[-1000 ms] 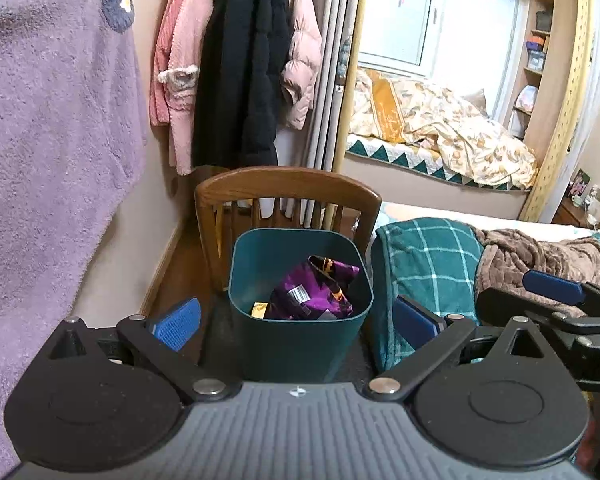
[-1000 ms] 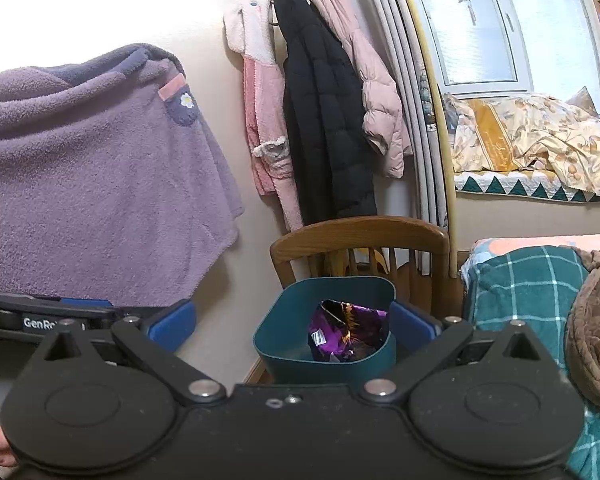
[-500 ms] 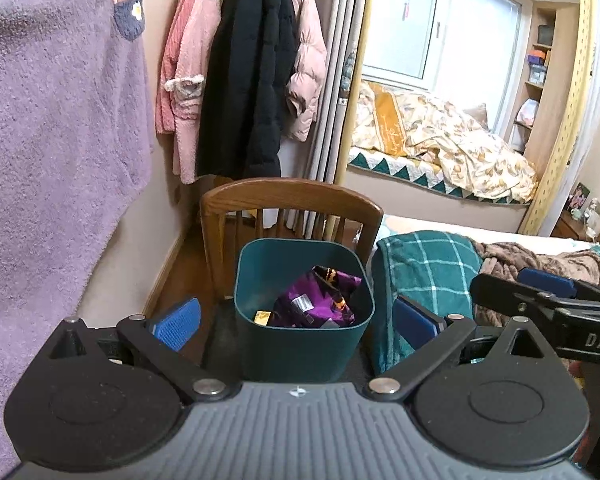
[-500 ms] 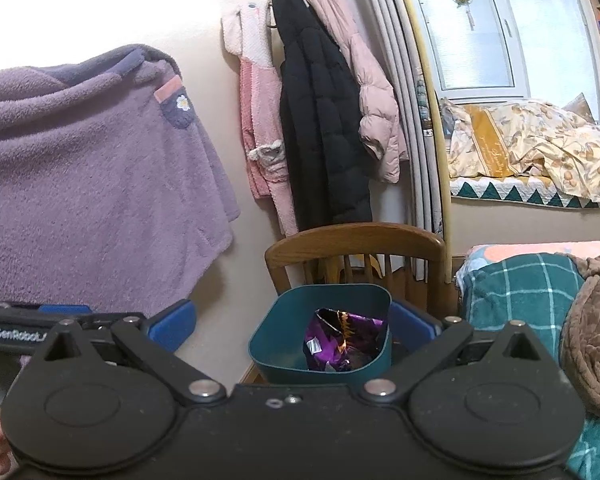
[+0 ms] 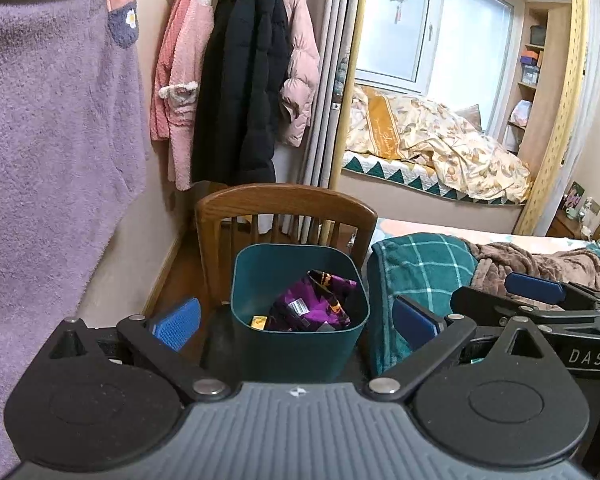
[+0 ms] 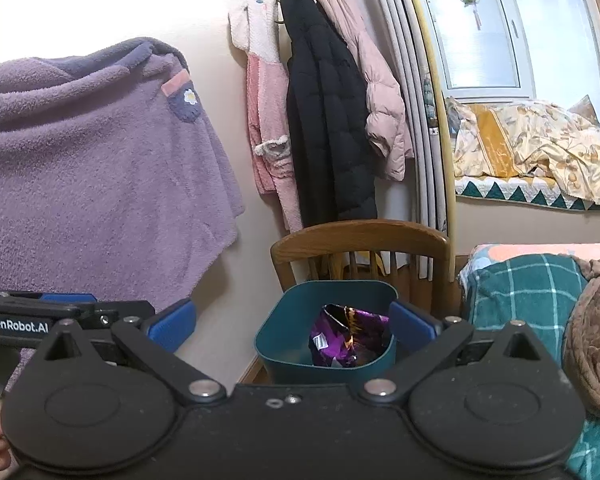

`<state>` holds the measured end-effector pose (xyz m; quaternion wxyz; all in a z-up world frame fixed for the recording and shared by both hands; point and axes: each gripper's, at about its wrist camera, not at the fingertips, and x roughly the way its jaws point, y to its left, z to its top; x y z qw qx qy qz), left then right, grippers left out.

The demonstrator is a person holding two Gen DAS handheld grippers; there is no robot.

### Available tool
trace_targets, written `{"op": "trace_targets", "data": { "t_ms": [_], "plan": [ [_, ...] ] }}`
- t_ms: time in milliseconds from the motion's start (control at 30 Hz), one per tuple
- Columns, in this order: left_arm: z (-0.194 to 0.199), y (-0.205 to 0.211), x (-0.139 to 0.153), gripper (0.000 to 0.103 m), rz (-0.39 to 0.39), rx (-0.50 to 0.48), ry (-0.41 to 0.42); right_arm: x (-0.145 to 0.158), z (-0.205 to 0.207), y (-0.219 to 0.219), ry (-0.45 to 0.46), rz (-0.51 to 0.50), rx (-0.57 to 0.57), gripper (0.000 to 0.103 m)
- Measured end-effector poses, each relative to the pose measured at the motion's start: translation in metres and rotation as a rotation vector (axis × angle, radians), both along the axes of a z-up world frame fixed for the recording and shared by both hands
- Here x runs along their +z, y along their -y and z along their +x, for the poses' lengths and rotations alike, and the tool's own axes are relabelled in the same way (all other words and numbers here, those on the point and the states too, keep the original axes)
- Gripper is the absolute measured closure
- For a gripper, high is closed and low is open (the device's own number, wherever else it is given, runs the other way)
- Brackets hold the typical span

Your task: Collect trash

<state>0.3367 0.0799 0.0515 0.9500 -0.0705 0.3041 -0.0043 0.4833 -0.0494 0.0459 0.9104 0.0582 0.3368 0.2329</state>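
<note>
Bin [image 5: 298,312] with purple wrapper [image 5: 312,304] dead ahead at 12 o'clock of left gripper [image 5: 296,320], right gripper [image 6: 292,326], both spread wide, empty.

A home bedroom: coats [image 5: 244,80] hung on the wall, rumpled bedding [image 5: 440,148] under the window [image 5: 432,32].

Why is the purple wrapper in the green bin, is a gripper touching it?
Apart. In the left wrist view the purple wrapper lies down inside the green bin, and both blue pads stand wide apart outside the bin, holding nothing.
</note>
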Motion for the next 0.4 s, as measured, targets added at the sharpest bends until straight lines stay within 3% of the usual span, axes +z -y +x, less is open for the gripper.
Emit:
{"op": "trace_targets", "data": {
  "t_ms": [400],
  "plan": [
    [0.0006, -0.0016, -0.0019, 0.0, -0.006, -0.013, -0.007, 0.0, 0.003, 0.0014, -0.007, 0.008, -0.006, 0.0]
  ]
}}
